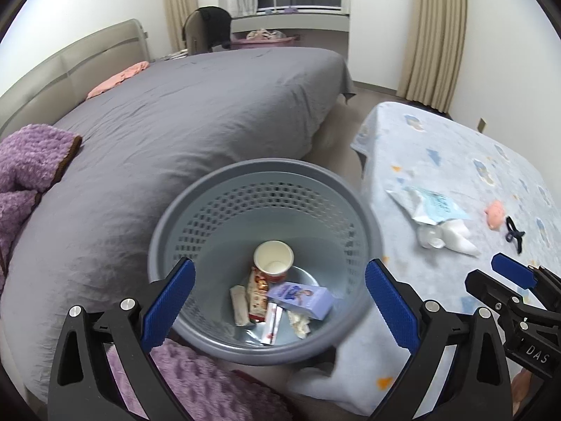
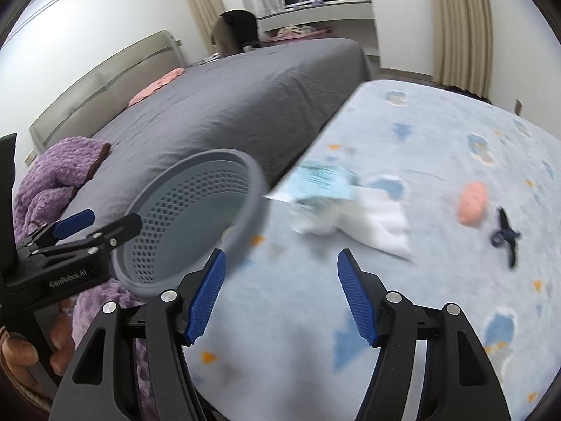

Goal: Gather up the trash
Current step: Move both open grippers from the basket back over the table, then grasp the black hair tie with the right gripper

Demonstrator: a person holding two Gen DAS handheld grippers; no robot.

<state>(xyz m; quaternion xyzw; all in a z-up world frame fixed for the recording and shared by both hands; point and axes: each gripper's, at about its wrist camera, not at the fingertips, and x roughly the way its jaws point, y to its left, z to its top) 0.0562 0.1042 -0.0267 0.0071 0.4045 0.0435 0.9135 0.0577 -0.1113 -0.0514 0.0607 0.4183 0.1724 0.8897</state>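
Observation:
A grey-blue perforated bin (image 1: 266, 182) stands between the two beds. In it lie a paper cup (image 1: 273, 259), a red wrapper (image 1: 257, 294), a small purple box (image 1: 301, 298) and scraps. My left gripper (image 1: 280, 270) hangs open above the bin mouth with nothing between its pads. A blue-and-white packet (image 2: 320, 179) and a white tissue (image 2: 378, 224) lie on the light blue blanket (image 2: 438, 133), to the right of the bin (image 2: 217, 154). My right gripper (image 2: 282, 254) is open over that blanket, short of the packet, and holds nothing. The right wrist view is blurred.
A pink soft item (image 2: 473, 207) and a dark hair clip (image 2: 506, 236) lie right of the tissue. A grey-covered bed (image 1: 210, 112) fills the left, with a purple fleece blanket (image 1: 28, 168) at its near corner. A hand (image 2: 21, 354) holds the left gripper's handle.

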